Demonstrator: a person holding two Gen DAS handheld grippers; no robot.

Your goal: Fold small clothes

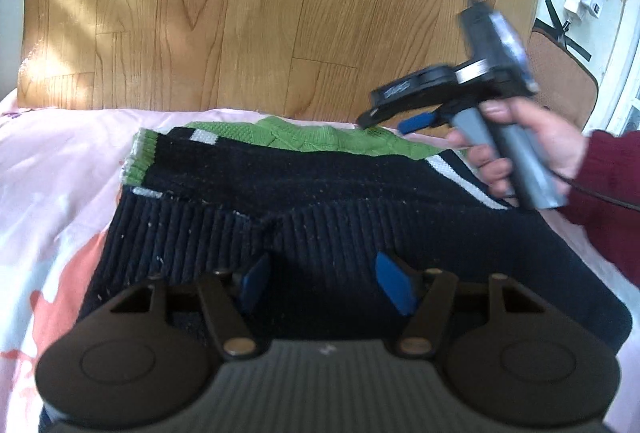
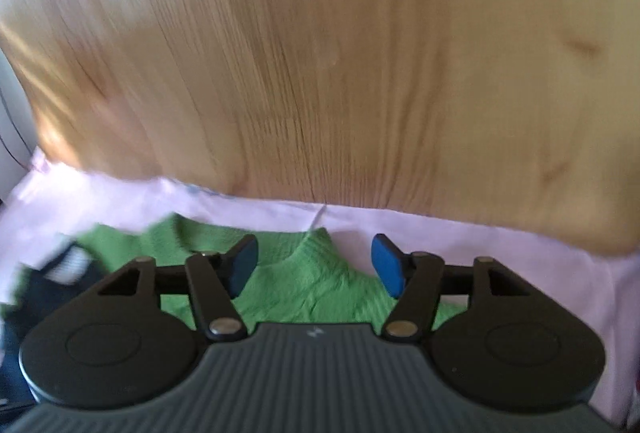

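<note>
Navy ribbed sweater carries no readable label or writing.

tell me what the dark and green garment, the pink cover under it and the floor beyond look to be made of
Garment: chunky knit, probably wool or acrylic yarn; ribbed navy band, textured green stitches, matte with pale lint specks.
Pink cover: thin woven cloth, likely cotton bedding; smooth, softly creased, with a printed coral pattern.
Floor: wood-look planks with grain and seams; the slight sheen leaves laminate, vinyl or varnished wood open.

The folded sweater lies on the sheet; floor behind.
</note>
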